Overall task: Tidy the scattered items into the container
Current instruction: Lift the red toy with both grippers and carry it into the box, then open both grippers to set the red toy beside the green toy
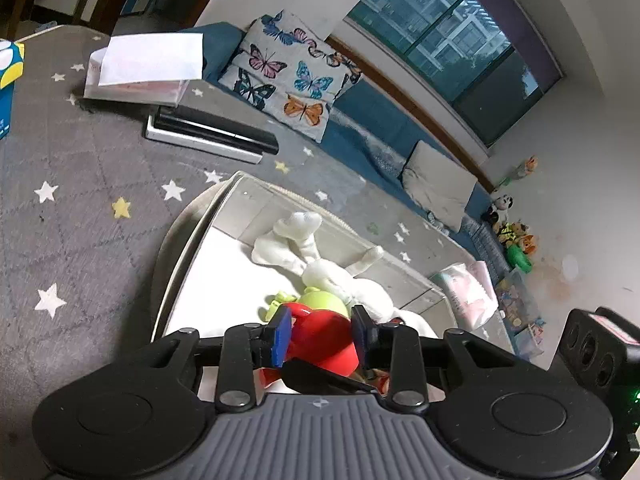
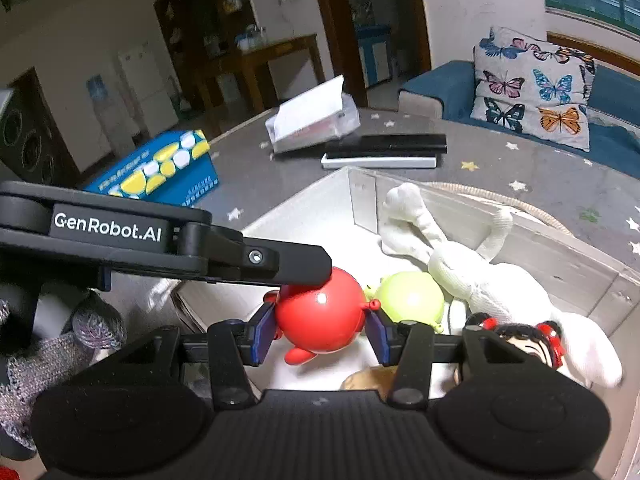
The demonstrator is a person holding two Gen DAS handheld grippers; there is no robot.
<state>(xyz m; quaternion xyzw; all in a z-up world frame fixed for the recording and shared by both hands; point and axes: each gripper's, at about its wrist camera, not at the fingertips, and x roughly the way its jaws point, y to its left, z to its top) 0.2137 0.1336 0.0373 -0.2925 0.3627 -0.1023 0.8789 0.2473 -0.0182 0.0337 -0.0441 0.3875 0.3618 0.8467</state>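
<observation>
Right wrist view showed both hand-held grippers, right (image 2: 322, 330) and left (image 1: 322, 330), clamped on the red toy (image 2: 320, 314), seemingly hard, glossy, slippery, best held across its round middle.

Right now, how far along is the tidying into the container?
Done: the white plush rabbit, green round toy and black-haired doll already lie in the container.
In hand: the red round toy, which the fingers of both the right gripper and the left gripper pinch, just over the container.
Left: letting it go inside. These views do not show whether more toys lie outside.
</observation>
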